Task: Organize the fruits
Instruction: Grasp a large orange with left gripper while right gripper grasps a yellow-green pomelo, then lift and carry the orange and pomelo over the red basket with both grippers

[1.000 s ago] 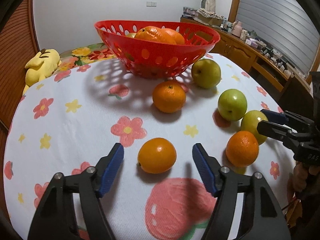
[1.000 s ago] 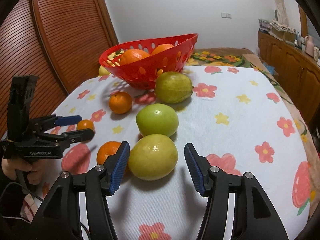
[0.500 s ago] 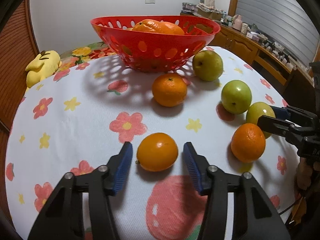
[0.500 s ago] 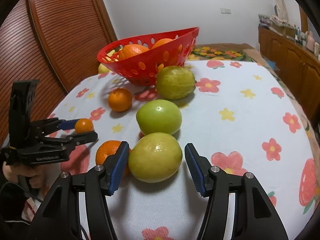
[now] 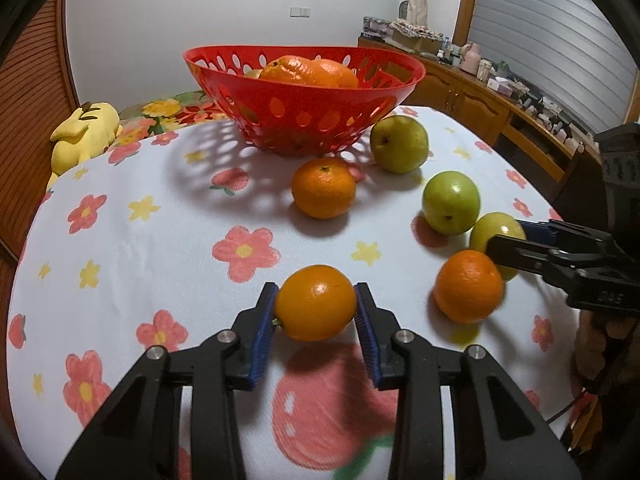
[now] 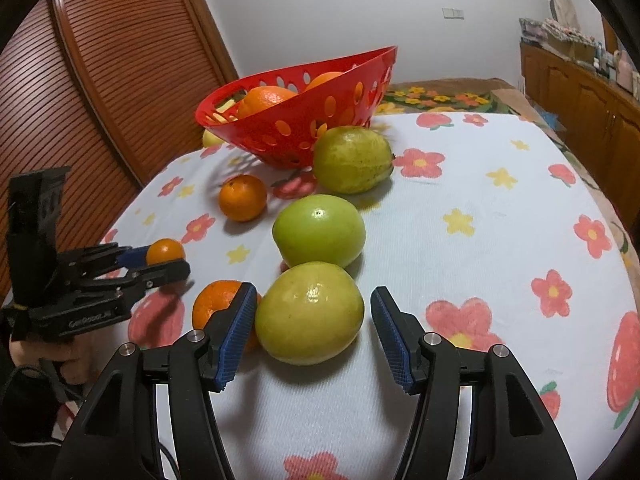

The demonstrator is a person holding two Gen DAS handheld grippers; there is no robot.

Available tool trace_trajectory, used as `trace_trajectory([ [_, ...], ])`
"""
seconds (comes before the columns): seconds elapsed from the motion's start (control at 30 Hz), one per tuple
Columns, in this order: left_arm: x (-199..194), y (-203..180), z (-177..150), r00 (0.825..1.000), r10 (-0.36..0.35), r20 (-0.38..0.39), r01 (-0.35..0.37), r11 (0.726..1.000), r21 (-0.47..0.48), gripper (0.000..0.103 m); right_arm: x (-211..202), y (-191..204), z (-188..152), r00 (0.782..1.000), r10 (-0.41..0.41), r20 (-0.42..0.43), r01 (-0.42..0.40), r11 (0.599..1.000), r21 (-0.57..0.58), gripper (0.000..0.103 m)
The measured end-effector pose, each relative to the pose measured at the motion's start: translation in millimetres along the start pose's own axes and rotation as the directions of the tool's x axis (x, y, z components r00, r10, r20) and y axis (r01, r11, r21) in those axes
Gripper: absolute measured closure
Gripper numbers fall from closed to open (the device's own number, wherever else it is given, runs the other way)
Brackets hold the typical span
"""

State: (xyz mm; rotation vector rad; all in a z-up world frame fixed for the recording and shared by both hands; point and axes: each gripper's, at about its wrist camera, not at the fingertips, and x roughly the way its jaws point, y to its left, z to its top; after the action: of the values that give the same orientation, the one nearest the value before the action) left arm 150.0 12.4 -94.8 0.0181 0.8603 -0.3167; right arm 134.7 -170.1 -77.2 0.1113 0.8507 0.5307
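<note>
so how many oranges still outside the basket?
3: one clamped in the left gripper, one beside the right gripper's pear, one near the basket. None seems hidden.

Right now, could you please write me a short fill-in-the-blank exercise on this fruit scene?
1. The left tool is shut on a small ____.
2. The basket on the table is ____ in colour.
3. The pale green fruit lies between the open pads of the ____ tool.
4. The cloth is printed with ____.

Missing words: orange; red; right; flowers
</note>
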Motion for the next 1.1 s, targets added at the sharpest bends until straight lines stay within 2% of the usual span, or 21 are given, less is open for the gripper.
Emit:
trace_trajectory([
  [0.07, -3.3, -1.8, -0.2, 1.0, -0.002, 0.008, 0.002, 1.0, 0.004, 0.067, 0.3, 0.9, 0.9, 1.0, 0.0, 0.001, 0.0, 1.0, -0.008, 0.043],
  [0.1, -4.6, -3.1, 0.1, 1.0, -0.001, 0.012, 0.001, 1.0, 0.006, 0.067, -0.5, 2.5, 1.0, 1.0, 0.001, 0.005, -0.001, 1.0, -0.018, 0.048],
  [0.23, -7.7, -6.2, 0.6, 1.0, -0.007, 0.022, 0.007, 1.0, 0.007, 0.067, -4.0, 10.7, 0.8, 0.999, -0.045, 0.016, 0.046, 0.996, -0.081, 0.048],
  [0.5, -11.6, -13.4, 2.7, 0.999, -0.025, 0.04, 0.025, 1.0, 0.009, 0.067, -17.9, 3.4, 3.8, 0.996, -0.077, 0.043, 0.08, 0.993, -0.088, 0.048],
  [1.1, -36.0, -18.2, 23.5, 0.993, -0.043, 0.111, 0.042, 0.999, 0.008, 0.067, -52.7, 8.1, 22.7, 0.991, -0.055, 0.123, 0.069, 0.991, -0.114, 0.048],
])
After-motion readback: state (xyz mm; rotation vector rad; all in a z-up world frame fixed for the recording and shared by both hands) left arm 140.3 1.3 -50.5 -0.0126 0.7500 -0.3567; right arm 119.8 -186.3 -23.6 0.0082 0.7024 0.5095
